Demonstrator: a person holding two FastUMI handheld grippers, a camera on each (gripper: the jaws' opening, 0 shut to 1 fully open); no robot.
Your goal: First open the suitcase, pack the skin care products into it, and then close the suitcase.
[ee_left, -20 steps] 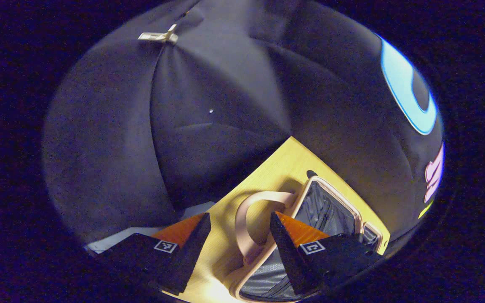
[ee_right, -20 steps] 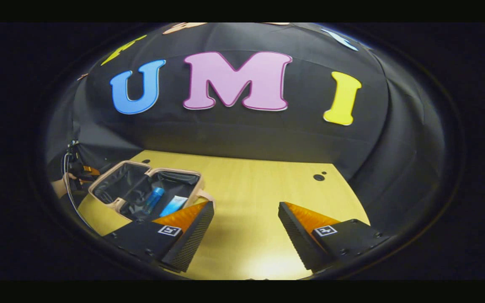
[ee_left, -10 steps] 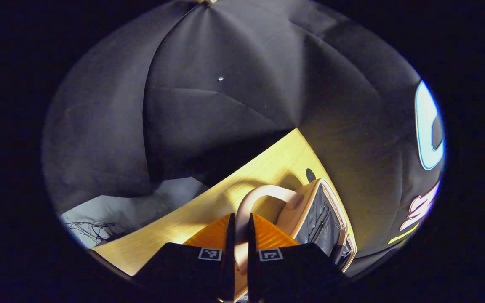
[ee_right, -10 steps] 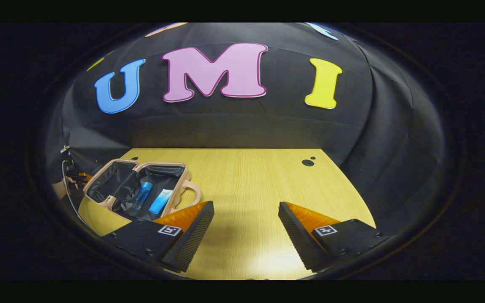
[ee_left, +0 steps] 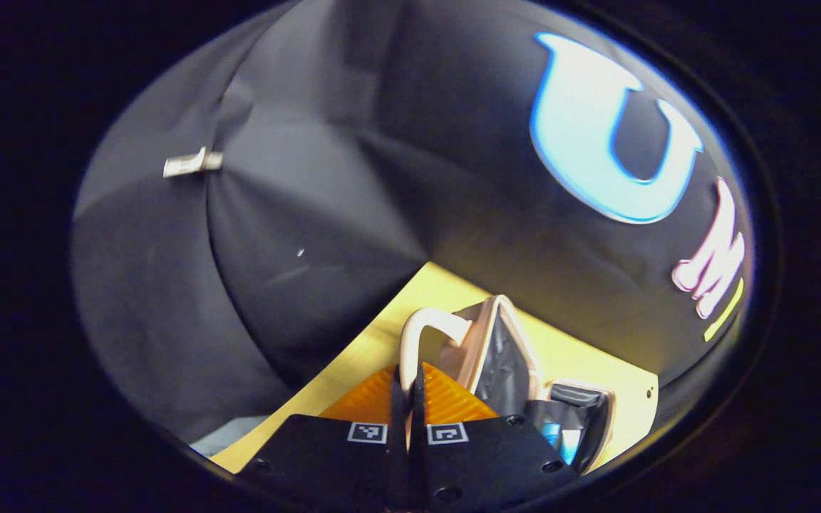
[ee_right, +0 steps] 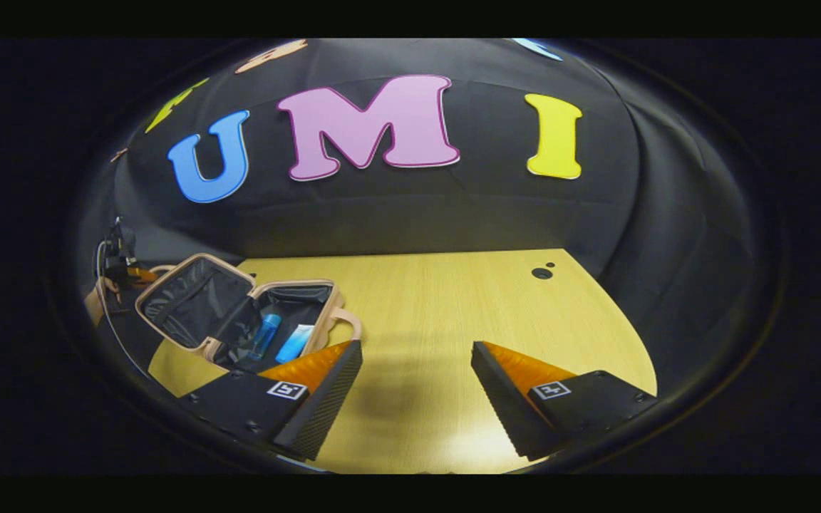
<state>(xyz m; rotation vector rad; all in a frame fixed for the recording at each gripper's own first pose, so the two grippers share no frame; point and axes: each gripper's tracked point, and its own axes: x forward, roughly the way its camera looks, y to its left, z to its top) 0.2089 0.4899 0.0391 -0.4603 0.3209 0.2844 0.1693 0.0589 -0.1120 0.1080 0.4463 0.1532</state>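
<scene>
Pink suitcase (ee_right: pixel 239 313) sits open at left side of tabletop (ee_right: pixel 439 335), lid (ee_right: pixel 193 303) tilted partway up. Inside: blue bottle (ee_right: pixel 265 336) and blue tube (ee_right: pixel 295 343), side by side. Left gripper (ee_left: pixel 408 388) w/ fingers clenched on lid's handle (ee_left: pixel 425 331). Right gripper (ee_right: pixel 416 388) well apart from suitcase, above bare tabletop, fingers spread wide, grasping nothing.

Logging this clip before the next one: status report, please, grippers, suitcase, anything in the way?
Left gripper shut on lid handle, lid tilted up. Right gripper open, holding nothing. Suitcase open, blue bottle and tube inside. Table ahead bare.
</scene>
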